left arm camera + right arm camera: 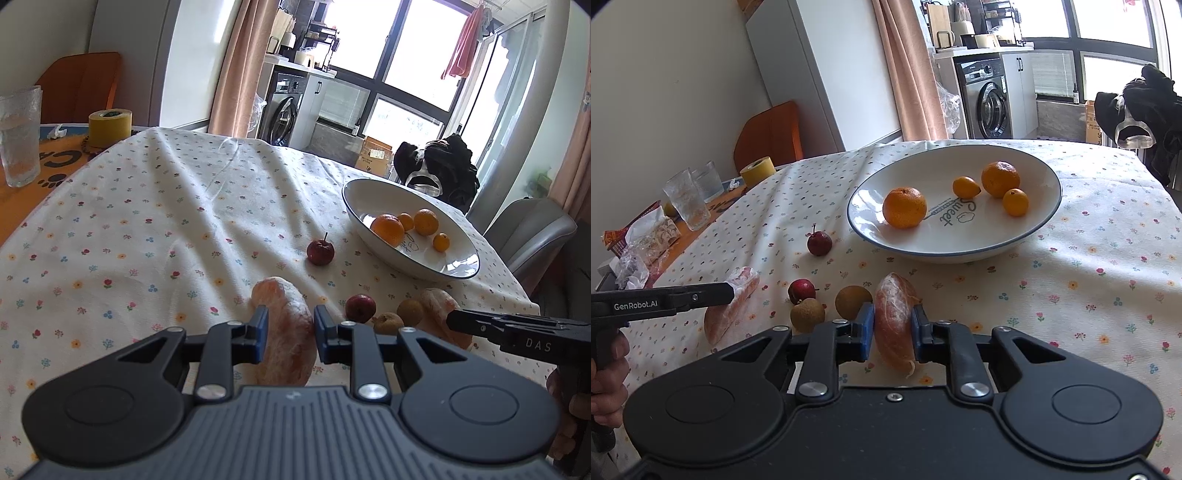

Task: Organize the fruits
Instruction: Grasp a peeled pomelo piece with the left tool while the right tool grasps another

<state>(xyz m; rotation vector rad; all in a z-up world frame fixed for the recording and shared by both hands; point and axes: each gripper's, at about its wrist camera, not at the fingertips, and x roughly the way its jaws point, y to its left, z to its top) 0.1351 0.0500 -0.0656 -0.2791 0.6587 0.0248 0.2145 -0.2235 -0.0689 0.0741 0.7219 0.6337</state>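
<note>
My left gripper [290,323] is shut on a peeled pink citrus segment [286,347] that lies on the flowered tablecloth. My right gripper [893,326] is shut on a second peeled segment [894,314], just right of the first. Each gripper shows side-on in the other view: the right gripper [452,320] and the left gripper [729,291]. Between the segments lie two small red fruits [819,243] [801,290] and two brown longans [807,315] [853,296]. Beyond them stands a white blue-rimmed bowl [960,254] holding two oranges [905,206] [1000,179] and two kumquats.
At the table's left end stand drinking glasses [687,201], a yellow tape roll [758,171] and snack wrappers [646,240]. An orange chair [768,136] is behind them. A grey chair [532,229] and a chair draped in black clothing [443,162] border the right edge.
</note>
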